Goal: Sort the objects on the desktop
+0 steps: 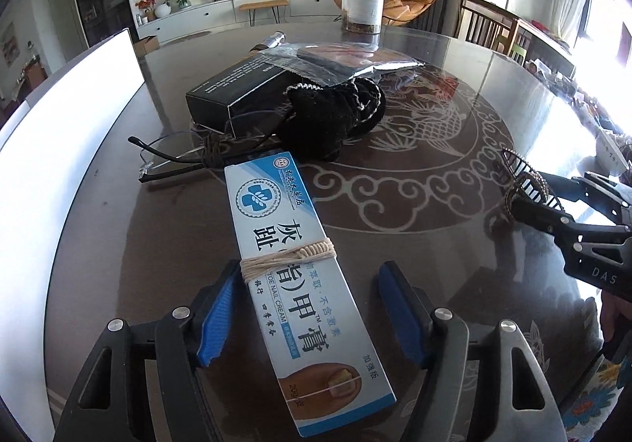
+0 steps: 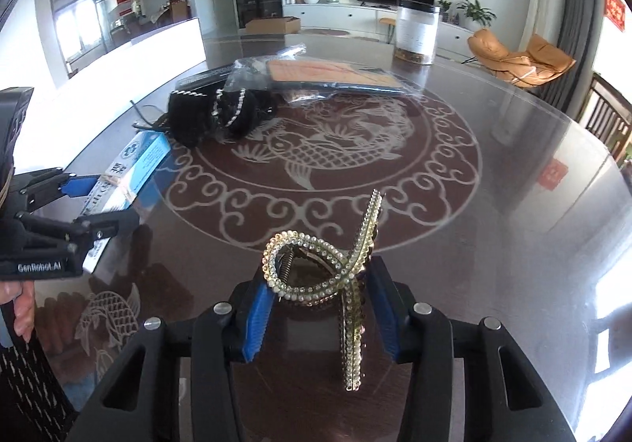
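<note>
My right gripper [image 2: 320, 307] is pinching the rhinestone hair claw [image 2: 335, 276] between its blue pads, above bare glass at the near side of the tabletop [image 2: 493, 173]. On my left, the cream box [image 1: 292, 276], bound with twine, lies flat between the spread fingers of the left gripper [image 1: 312, 311]; the left pad is just beside its edge, the right pad stands apart. Beyond the box's far end sit the eyeglasses [image 1: 189, 149], the black beaded pouch [image 1: 328, 118], a black box [image 1: 241, 90] and a clear plastic bag [image 1: 339, 59], crowded together. A white board [image 1: 67, 149] runs along the left edge. The right half of the glass lies open out to its rim; a clear jar [image 2: 416, 31] stands at the far edge.
</note>
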